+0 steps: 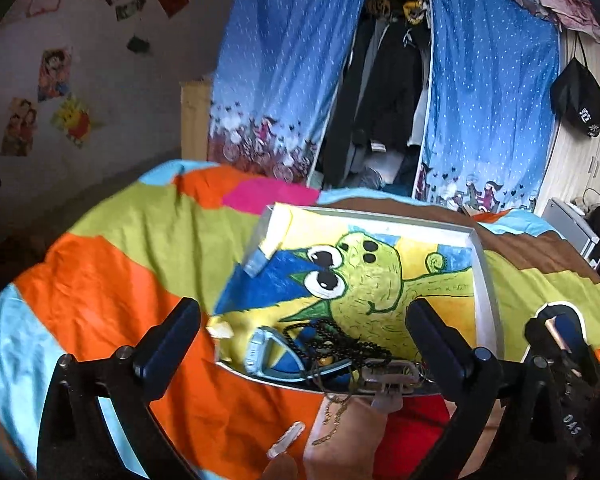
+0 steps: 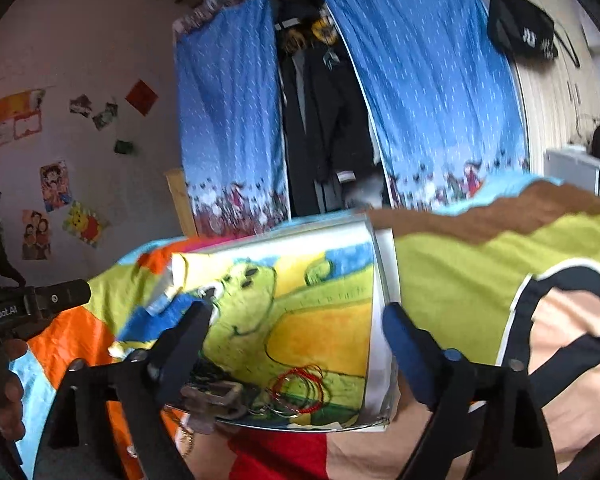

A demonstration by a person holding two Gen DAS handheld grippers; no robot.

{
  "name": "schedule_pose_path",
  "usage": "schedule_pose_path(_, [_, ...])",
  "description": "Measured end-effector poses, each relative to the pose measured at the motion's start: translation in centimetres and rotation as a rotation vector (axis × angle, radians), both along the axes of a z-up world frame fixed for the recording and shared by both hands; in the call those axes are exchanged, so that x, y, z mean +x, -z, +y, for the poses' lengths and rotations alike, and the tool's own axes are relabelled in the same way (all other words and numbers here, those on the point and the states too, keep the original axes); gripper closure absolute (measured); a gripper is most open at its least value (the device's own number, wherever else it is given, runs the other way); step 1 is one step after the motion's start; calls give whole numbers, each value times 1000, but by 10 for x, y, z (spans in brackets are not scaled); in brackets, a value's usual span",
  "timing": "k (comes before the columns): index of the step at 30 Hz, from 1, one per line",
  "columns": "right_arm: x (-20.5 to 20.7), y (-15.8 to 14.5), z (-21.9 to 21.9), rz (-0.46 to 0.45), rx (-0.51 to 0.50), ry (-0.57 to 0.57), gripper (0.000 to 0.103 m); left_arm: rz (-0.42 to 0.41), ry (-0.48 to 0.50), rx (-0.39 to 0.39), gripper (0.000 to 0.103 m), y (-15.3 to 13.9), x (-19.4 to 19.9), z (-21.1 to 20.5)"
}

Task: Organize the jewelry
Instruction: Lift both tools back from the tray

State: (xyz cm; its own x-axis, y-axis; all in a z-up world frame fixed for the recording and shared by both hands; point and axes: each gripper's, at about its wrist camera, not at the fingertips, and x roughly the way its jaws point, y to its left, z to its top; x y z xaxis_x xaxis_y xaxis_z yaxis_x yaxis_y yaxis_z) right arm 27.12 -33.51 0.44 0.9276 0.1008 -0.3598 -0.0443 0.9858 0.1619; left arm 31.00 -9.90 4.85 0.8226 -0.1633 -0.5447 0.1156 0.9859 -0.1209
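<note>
Both grippers, left gripper [image 1: 304, 320] and right gripper [image 2: 298, 320], stand with jaws wide apart and empty above the tray [image 1: 486, 280] on the bedspread [image 1: 112, 240], evidently released so the jewelry [image 1: 336, 344] stays heaped at its near edge.

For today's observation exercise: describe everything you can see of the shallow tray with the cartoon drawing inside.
The tray is a shallow rectangular box with thin white walls. Its floor bears a crayon-like green creature on yellow and blue. It lies on the patchwork bedspread. Black beads, a pale watch and red loops crowd its near end.
</note>
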Motion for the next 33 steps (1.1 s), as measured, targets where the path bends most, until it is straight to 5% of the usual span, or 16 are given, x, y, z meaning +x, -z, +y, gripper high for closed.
schedule_pose_path(11, [-66, -46, 12, -141, -6, -22, 0, -118, -20, 99, 2, -29, -78, 14])
schedule_pose_path(17, [-109, -59, 26, -186, -21, -39, 0, -139, -27, 82, 2, -30, -123, 29])
schedule_pose_path(33, [-204, -43, 53, -130, -34, -38, 0, -143, -32, 109, 2, -12, -224, 59])
